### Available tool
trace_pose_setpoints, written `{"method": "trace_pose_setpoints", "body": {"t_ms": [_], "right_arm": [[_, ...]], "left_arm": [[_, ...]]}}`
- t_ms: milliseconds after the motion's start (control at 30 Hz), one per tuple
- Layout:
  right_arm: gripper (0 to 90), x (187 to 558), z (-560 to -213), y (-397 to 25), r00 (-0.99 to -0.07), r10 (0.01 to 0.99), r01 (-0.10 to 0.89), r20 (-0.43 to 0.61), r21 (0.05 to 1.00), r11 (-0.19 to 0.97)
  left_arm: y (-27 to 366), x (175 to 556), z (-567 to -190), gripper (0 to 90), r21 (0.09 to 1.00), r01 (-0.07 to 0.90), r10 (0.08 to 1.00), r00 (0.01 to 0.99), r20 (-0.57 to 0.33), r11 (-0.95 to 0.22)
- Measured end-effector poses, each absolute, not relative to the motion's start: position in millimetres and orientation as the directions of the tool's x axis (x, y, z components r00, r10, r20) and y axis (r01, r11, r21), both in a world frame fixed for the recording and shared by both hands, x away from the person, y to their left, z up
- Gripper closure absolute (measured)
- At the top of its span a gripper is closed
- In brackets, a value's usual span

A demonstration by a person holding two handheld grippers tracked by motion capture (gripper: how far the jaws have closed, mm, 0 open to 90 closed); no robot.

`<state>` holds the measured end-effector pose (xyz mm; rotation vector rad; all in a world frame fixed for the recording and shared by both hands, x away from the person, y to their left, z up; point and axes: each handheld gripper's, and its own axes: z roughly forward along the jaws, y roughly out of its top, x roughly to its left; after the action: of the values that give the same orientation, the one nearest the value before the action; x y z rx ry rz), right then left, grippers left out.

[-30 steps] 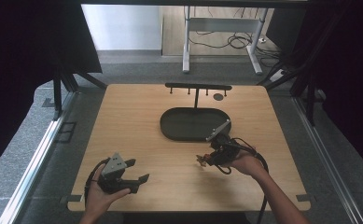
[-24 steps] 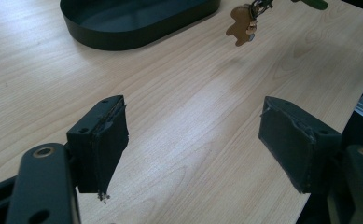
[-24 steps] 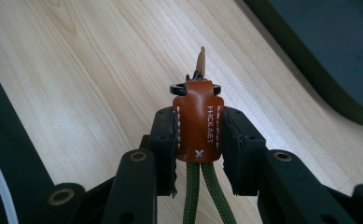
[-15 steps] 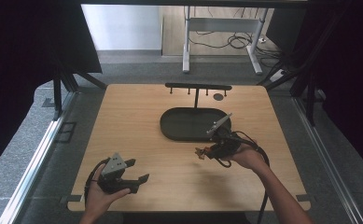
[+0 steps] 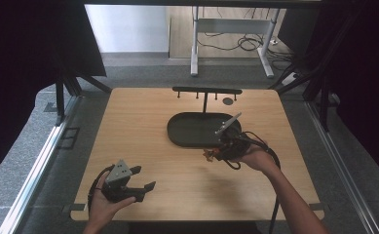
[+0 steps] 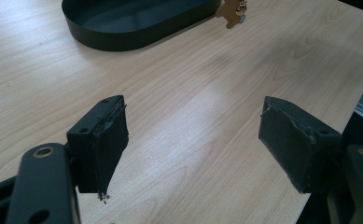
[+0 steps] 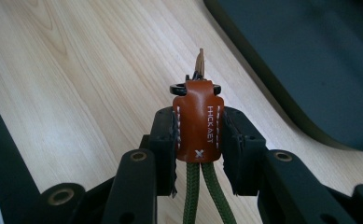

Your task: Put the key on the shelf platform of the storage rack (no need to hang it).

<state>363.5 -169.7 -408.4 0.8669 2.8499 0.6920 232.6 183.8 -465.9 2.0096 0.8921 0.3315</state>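
A key fob with a brown leather tab (image 7: 198, 121) and a green cord (image 7: 202, 196) is clamped between the jaws of my right gripper (image 7: 198, 126), which is shut on it. In the high view that right gripper (image 5: 215, 155) hovers over the table just in front of the black oval tray (image 5: 187, 135), with the fob (image 5: 208, 155) sticking out to its left. My left gripper (image 5: 141, 178) rests near the front left of the table, open with nothing between its pads (image 6: 107, 140). The left gripper view shows the tray (image 6: 123, 32) and the hanging fob (image 6: 233, 11) farther off.
A black rack with small pegs (image 5: 206, 91) stands on a post behind the tray. A small dark round disc (image 5: 228, 101) lies at the back right of the wooden table (image 5: 128, 126). Cables trail from both grippers.
My right gripper has moved with the key fob away from the front of the table toward the tray. The left gripper has not moved.
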Motion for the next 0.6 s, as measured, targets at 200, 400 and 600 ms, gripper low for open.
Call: {"method": "trace_pose_setpoints", "body": {"t_ms": [200, 400, 600], "right_arm": [[67.5, 369, -406, -170, -0.833, 0.551, 0.51, 0.047, 0.447, 0.734], [67.5, 374, -404, -170, -0.829, 0.558, 0.514, 0.04, 0.449, 0.731], [67.5, 379, -401, -169, -0.823, 0.567, 0.521, 0.04, 0.452, 0.724]], "left_arm": [[184, 233, -466, 23.9, 0.813, 0.465, 0.7, 0.707, -0.103, -0.35], [183, 233, -466, 23.9, 0.814, 0.464, 0.699, 0.708, -0.103, -0.35], [184, 233, -466, 23.9, 0.814, 0.465, 0.7, 0.706, -0.105, -0.348]]}}
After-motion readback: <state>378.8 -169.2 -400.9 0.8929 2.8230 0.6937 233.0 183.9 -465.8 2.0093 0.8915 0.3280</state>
